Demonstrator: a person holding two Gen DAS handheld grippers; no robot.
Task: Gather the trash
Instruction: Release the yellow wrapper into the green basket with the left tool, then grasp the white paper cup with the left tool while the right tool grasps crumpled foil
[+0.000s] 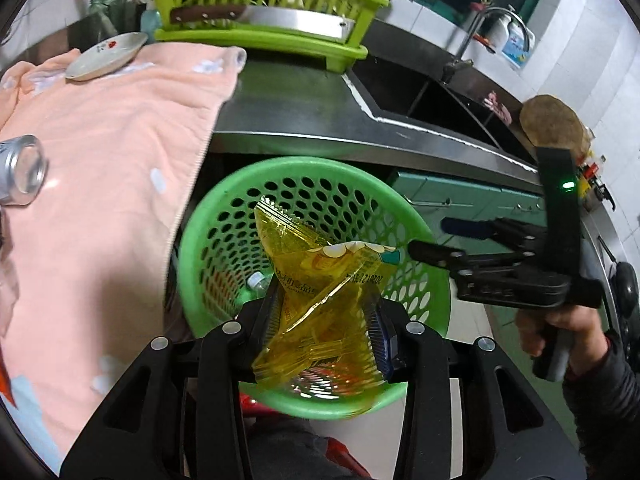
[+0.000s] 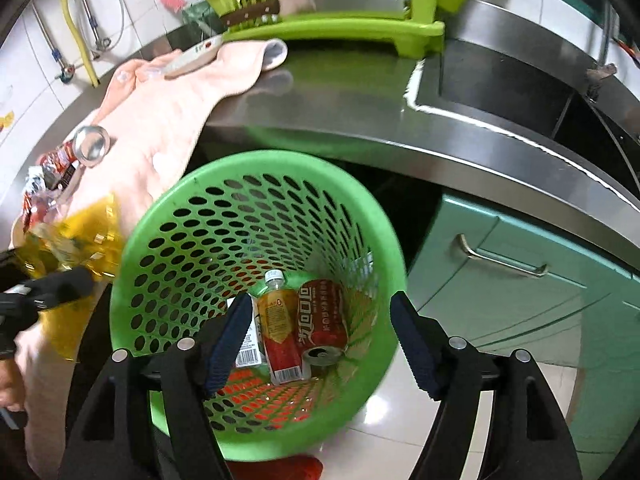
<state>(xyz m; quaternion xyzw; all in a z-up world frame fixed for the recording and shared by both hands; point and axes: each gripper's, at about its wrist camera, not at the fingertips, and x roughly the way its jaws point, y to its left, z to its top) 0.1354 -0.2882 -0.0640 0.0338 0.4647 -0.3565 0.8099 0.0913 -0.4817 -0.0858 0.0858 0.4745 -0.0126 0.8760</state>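
Observation:
My left gripper (image 1: 326,320) is shut on a crumpled yellow plastic wrapper (image 1: 320,296) and holds it over the round green perforated trash basket (image 1: 208,216). The wrapper (image 2: 76,236) also shows at the left of the right wrist view, beside the basket's rim (image 2: 132,264). My right gripper (image 2: 320,340) is open and empty above the basket mouth; it also shows in the left wrist view (image 1: 428,240). Inside the basket lie a red soda can (image 2: 322,320), a small bottle (image 2: 278,320) and a barcoded scrap (image 2: 250,348).
A pink towel (image 1: 100,160) covers the steel counter (image 2: 340,100), with a can (image 1: 22,168), a small plate (image 1: 106,56) and red wrappers (image 2: 52,168) on it. A green dish rack (image 1: 260,12) with a cleaver stands behind. The sink (image 1: 432,96) is right; teal cabinets (image 2: 520,280) below.

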